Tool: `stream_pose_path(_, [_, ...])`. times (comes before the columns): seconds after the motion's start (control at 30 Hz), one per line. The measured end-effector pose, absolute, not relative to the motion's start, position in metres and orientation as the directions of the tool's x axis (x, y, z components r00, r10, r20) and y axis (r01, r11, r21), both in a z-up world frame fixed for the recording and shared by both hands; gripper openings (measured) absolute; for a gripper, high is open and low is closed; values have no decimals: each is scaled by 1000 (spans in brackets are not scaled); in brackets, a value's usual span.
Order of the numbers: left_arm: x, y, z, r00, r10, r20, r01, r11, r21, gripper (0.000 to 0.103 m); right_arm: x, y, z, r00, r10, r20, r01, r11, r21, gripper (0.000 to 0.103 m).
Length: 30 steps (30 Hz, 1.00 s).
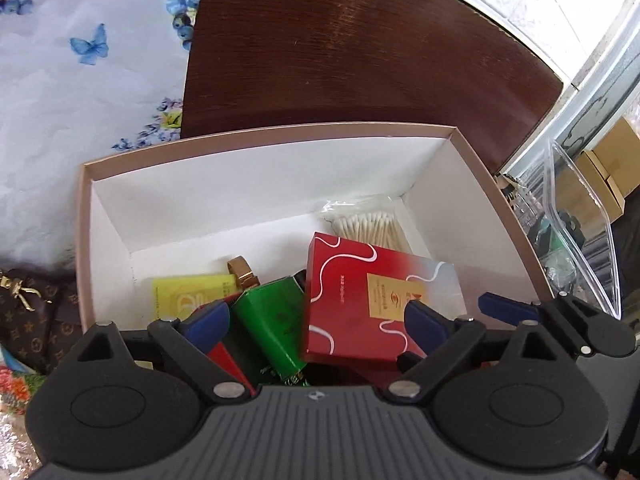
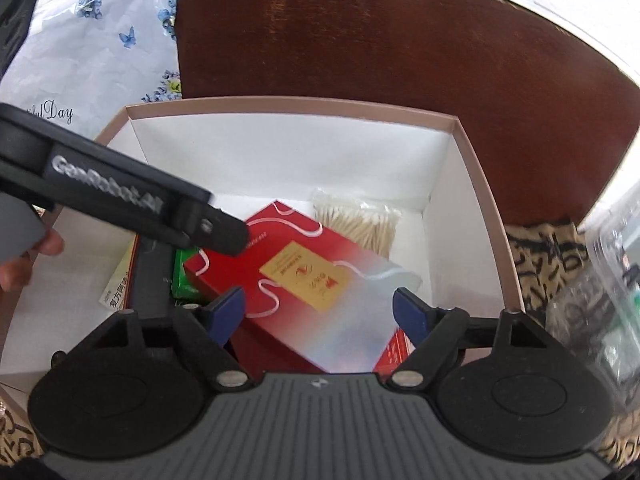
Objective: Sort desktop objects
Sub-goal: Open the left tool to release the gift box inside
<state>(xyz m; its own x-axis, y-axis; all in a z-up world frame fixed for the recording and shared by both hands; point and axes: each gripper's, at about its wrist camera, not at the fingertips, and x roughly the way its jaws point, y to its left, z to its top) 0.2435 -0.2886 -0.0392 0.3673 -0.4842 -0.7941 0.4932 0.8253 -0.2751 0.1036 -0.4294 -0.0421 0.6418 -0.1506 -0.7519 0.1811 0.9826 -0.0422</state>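
A pink-rimmed cardboard box (image 1: 264, 136) with white inside walls holds the sorted items; it also shows in the right wrist view (image 2: 472, 160). Inside lie a red and silver flat box (image 1: 360, 292) (image 2: 304, 272), a green box (image 1: 276, 316), a yellow packet (image 1: 188, 296), a gold ring-like clip (image 1: 242, 272) and a bag of cotton swabs (image 1: 372, 228) (image 2: 360, 220). My left gripper (image 1: 316, 320) is open above the box, its fingers either side of the red box and green box. My right gripper (image 2: 320, 308) is open over the red box. The left gripper's finger (image 2: 132, 204) crosses the right wrist view.
The box stands on a dark wood table (image 1: 360, 52) next to a floral cloth (image 1: 80, 80). A brown monogram bag (image 1: 32, 320) lies left. A clear plastic container (image 1: 580, 232) stands right. A patterned cloth (image 2: 548, 264) lies right of the box.
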Motion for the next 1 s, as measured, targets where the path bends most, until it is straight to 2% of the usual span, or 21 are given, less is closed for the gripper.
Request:
stream_pose_path(0.3, [218, -279, -18, 400, -486, -777, 516, 820, -248, 97, 89, -425, -36, 630, -170, -758, 219, 975, -37, 82])
stream_pose_path(0.53, [195, -268, -6, 415, -474, -777, 516, 826, -228, 97, 74, -409, -23, 646, -160, -747, 206, 978, -31, 87])
stream_pose_path(1.0, [134, -229, 6, 438, -465, -769, 499, 837, -222, 97, 42, -359, -1, 665, -98, -740, 145, 989, 0, 87])
